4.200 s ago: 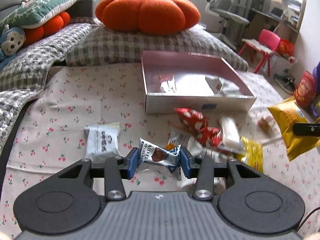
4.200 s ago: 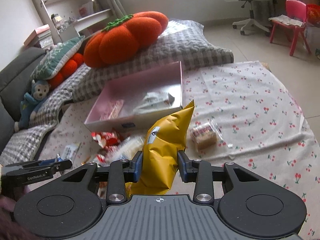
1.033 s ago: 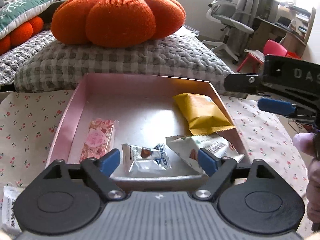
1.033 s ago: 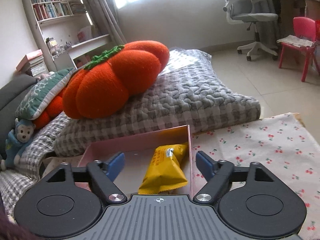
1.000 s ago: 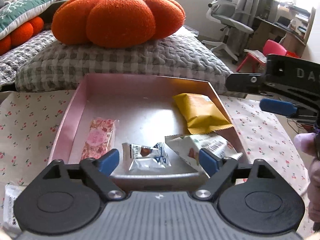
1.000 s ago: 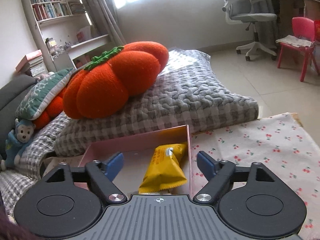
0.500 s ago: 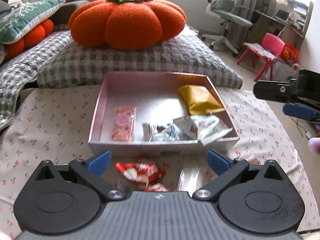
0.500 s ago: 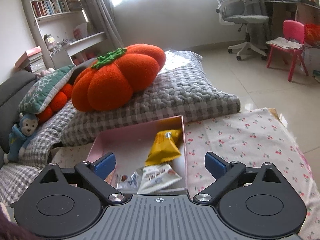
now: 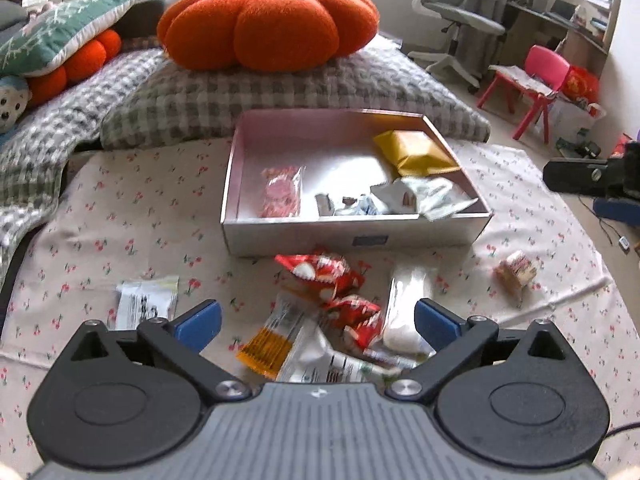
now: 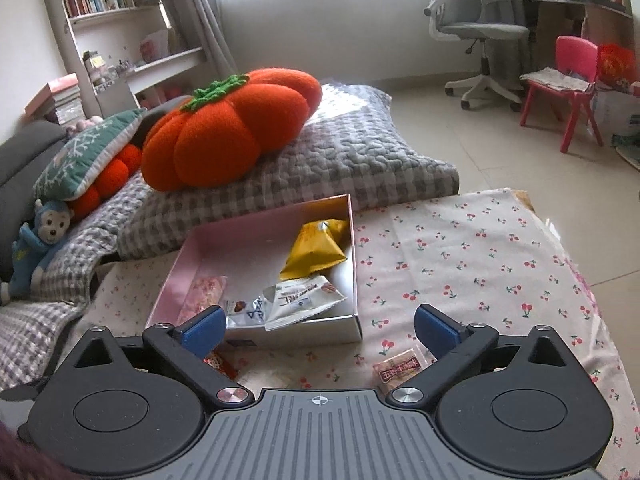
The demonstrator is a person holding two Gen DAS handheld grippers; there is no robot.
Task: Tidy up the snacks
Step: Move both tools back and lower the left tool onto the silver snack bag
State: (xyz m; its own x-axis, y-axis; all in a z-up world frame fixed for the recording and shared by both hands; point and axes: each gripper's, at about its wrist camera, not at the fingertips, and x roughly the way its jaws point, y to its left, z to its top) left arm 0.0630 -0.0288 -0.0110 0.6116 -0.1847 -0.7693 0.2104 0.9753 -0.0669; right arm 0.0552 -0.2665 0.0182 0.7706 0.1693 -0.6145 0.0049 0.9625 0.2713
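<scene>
A: What is the biggest thing in view?

B: The cherry-print cloth (image 9: pixel 120 216); behind it a checked cushion (image 9: pixel 280 92) with the pumpkin pillow (image 9: pixel 268 24) on top.

A: And the box?

B: The pink box (image 9: pixel 424 236) sits mid-cloth, near edge toward the grippers; inside, a yellow bag (image 9: pixel 414 154) at far right, a white pack (image 9: pixel 428 196) near right, a small silver pack (image 9: pixel 348 205) just left of it, and a pink pack (image 9: pixel 280 190) left of centre.

A: What lies outside the box?

B: A loose pile on the near side — red packs (image 9: pixel 320 270), a long white pack (image 9: pixel 406 304), an orange-ended one (image 9: pixel 272 340); a white packet (image 9: pixel 146 302) lies apart at left; a small biscuit pack (image 9: pixel 514 272) lies apart at right.

A: The grippers?

B: Left gripper (image 9: pixel 318 322) — spread wide, holding nothing, above the pile; right gripper (image 10: pixel 318 324) spread wide too, holding nothing, near the box's near right corner.
</scene>
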